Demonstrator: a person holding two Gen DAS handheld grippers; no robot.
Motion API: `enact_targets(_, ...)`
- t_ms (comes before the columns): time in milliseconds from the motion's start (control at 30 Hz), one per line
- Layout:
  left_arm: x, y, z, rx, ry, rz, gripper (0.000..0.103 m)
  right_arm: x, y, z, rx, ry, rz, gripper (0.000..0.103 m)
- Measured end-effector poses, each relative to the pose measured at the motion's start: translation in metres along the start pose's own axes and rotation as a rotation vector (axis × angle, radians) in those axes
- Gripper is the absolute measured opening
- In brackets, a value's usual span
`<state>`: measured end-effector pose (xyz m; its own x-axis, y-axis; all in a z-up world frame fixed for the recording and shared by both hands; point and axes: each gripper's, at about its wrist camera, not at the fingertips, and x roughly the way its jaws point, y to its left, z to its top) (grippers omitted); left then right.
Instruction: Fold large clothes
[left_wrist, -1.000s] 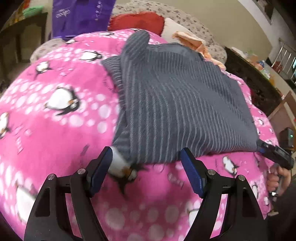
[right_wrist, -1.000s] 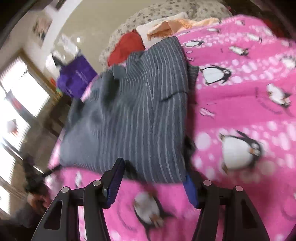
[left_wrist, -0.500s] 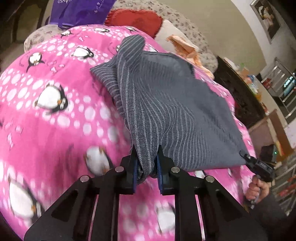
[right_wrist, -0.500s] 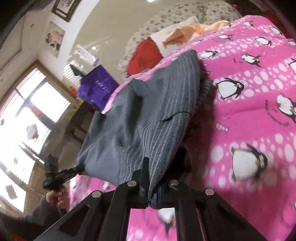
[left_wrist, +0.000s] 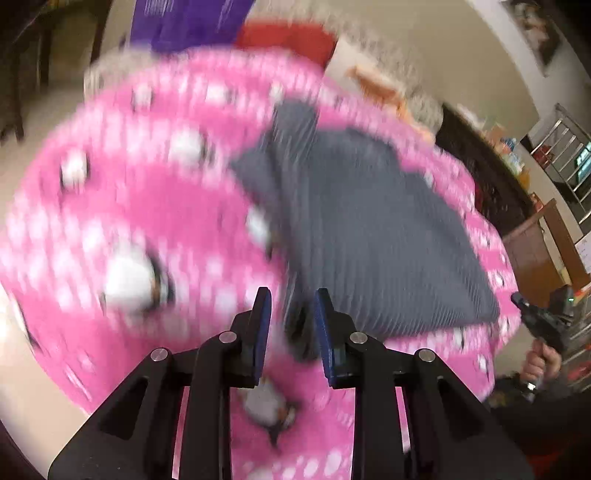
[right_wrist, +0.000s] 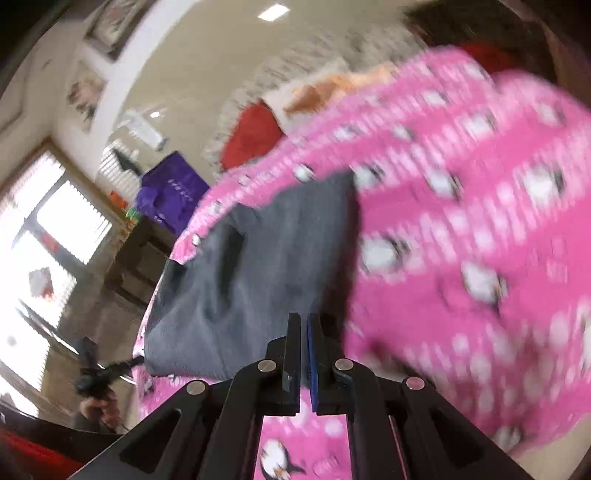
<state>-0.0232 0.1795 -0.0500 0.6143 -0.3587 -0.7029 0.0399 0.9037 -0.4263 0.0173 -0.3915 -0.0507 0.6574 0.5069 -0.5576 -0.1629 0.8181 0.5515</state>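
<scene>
Half a second back the left gripper (left_wrist: 291, 325) was pinched tight on the near corner of the grey striped garment (left_wrist: 369, 236); now its jaws stand apart, with the bunched corner between the pads. Whether the pads touch the cloth is lost in motion blur. Both views are smeared, so both tools are moving fast.

Right gripper (right_wrist: 303, 354), lower centre of its own frame: jaws nearly together. The grey striped garment (right_wrist: 266, 266) runs right up to them from the upper left, but the blur hides whether fabric sits in the slit, so I cannot tell if it is clamped.

Garment lies centre to right of the left view, spread over the pink penguin blanket (left_wrist: 140, 206). A purple bag (left_wrist: 192, 22) and a red cushion (left_wrist: 288, 37) sit along the top of that frame.

Judgement: one side appears to be letting go at the end of a fold pass.
- If the right side does grip, it should release too, or the edge drags crooked.
- Let the cloth settle before regrasping.
- Check that the near corners line up.

Pose: left tool points forward and down over the near edge. Right tool is rolled, horizon tilted steeply. The person's right hand (left_wrist: 539, 365) shows at the far right of the left view.
</scene>
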Motion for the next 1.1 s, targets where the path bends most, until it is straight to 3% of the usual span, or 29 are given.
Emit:
enact_targets(100, 0.001, -0.031, 0.033, 0.063, -0.072, -0.045, 0.022, 0.016, 0.047, 0.018, -0.161, -0.035, -0.051, 0.003)
enact_targets(167, 0.017, -0.054, 0.057, 0.114, -0.101, -0.021, 0.022, 0.043, 0.076, 0.027, -0.239, -0.039, -0.152, 0.003)
enact_targets(233, 0.040, -0.068, 0.083, 0.137, -0.117, 0.044, 0.027, 0.069, 0.093, 0.032, -0.259, -0.023, -0.241, 0.003)
enact_targets(333, 0.081, -0.069, 0.117, 0.134, -0.094, 0.127, 0.029, 0.105, 0.102, 0.043, -0.241, -0.006, -0.301, 0.004)
enact_targets(433, 0.114, -0.050, 0.136, 0.112, -0.082, 0.272, 0.029, 0.144, 0.098, 0.057, -0.259, 0.035, -0.359, 0.004)
enact_targets(533, 0.141, -0.023, 0.141, 0.048, -0.054, 0.345, 0.029, 0.172, 0.081, 0.063, -0.263, 0.084, -0.395, 0.004)
enact_targets(567, 0.149, -0.013, 0.139, 0.023, -0.047, 0.356, 0.029, 0.179, 0.075, 0.062, -0.262, 0.102, -0.395, 0.004)
enact_targets(600, 0.155, -0.003, 0.134, -0.006, -0.048, 0.359, 0.038, 0.190, 0.065, 0.060, -0.257, 0.139, -0.393, 0.004)
enact_targets(633, 0.159, 0.000, 0.131, -0.020, -0.061, 0.356, 0.055, 0.195, 0.059, 0.057, -0.255, 0.143, -0.388, 0.004)
enact_targets(667, 0.163, 0.005, 0.128, -0.031, -0.066, 0.346, 0.063, 0.196, 0.055, 0.052, -0.271, 0.114, -0.369, 0.004)
enact_targets(767, 0.162, 0.012, 0.120, -0.070, -0.070, 0.295, 0.064, 0.193, 0.049, 0.040, -0.311, 0.039, -0.328, 0.006)
enact_targets(1100, 0.173, 0.005, 0.125, -0.040, -0.055, 0.331, 0.068, 0.198, 0.041, 0.046, -0.259, 0.038, -0.280, 0.006)
